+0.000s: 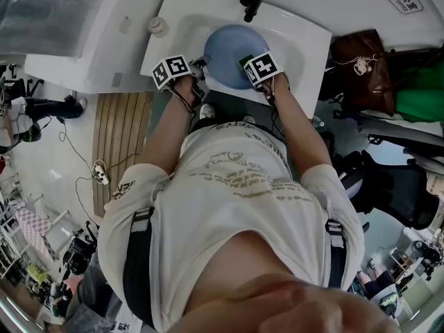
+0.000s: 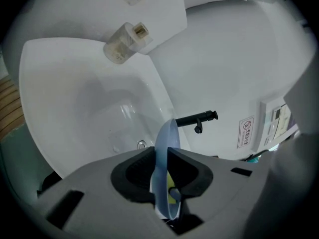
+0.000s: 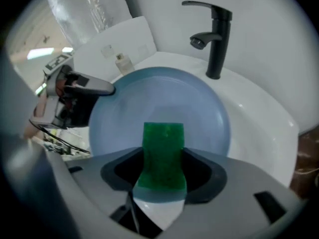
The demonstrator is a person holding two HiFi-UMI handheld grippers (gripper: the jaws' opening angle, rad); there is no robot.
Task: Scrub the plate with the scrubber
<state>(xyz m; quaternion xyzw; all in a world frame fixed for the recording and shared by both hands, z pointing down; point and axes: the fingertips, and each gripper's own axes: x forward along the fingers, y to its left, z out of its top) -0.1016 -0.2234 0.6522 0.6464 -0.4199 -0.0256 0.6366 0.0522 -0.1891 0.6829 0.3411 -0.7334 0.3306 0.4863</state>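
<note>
A pale blue plate (image 1: pixel 229 56) is held over the white sink (image 1: pixel 291 33). My left gripper (image 2: pixel 162 173) is shut on the plate's rim (image 2: pixel 164 158), which runs edge-on between its jaws. In the right gripper view the plate (image 3: pixel 164 103) faces the camera, with the left gripper (image 3: pixel 79 91) at its left edge. My right gripper (image 3: pixel 163 176) is shut on a green scrubber (image 3: pixel 162 153), whose end lies against the plate's face. In the head view both grippers flank the plate, the left gripper (image 1: pixel 194 71) at its left and the right gripper (image 1: pixel 253 71) at its right.
A black faucet (image 3: pixel 214 34) stands behind the sink basin, also in the head view as a black faucet (image 1: pixel 254 2). A small clear bottle (image 2: pixel 124 43) sits on the sink's corner. A drain (image 2: pixel 142 144) shows in the basin. A brown bag (image 1: pixel 364 64) and green cloth (image 1: pixel 420 92) lie to the right.
</note>
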